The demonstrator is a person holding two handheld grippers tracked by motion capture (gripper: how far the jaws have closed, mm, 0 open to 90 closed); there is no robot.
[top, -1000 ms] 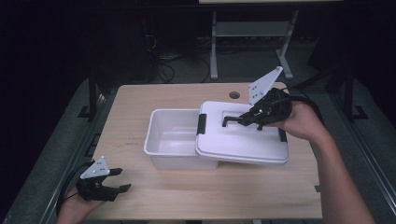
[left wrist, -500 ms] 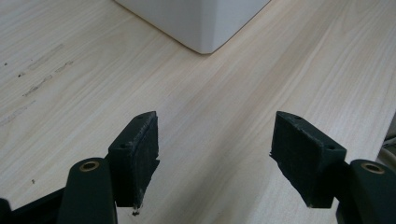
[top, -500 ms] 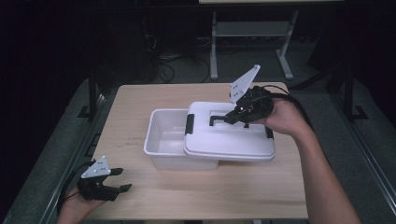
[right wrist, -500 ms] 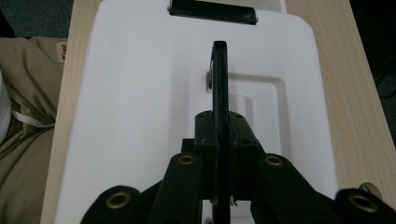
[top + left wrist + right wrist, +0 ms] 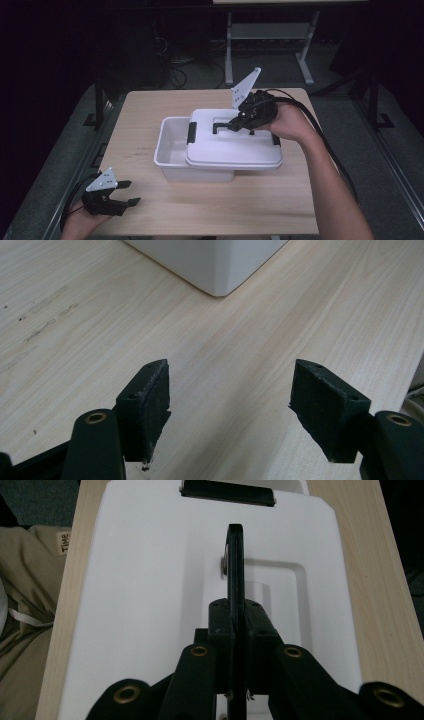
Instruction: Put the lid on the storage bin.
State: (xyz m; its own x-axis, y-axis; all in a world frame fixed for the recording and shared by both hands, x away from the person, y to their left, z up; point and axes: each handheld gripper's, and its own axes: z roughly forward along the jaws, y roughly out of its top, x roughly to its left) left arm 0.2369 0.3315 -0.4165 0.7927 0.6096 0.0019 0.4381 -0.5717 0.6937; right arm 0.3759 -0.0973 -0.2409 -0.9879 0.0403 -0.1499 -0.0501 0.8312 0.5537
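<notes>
A white plastic box (image 5: 169,150) stands mid-table, its left end uncovered. Its white lid (image 5: 235,150) lies over the rest and overhangs the box at the right and front. My right gripper (image 5: 234,125) is shut on the lid's black handle (image 5: 220,123). In the right gripper view the handle (image 5: 235,555) stands edge-on, pinched between the pads of that gripper (image 5: 235,625), above the lid (image 5: 140,605). My left gripper (image 5: 127,193) rests open at the table's front left corner. In the left gripper view its jaws (image 5: 230,410) stand apart over bare wood, short of a corner of the box (image 5: 210,265).
The wooden table (image 5: 150,105) has free room in front of and left of the box. Black latches (image 5: 192,133) sit at the lid's ends, one showing as a black clip (image 5: 227,492). A metal table frame (image 5: 270,35) stands beyond the far edge.
My right gripper has carried the lid leftward by its handle, so it now covers more of the box. The left gripper has stayed in place.
</notes>
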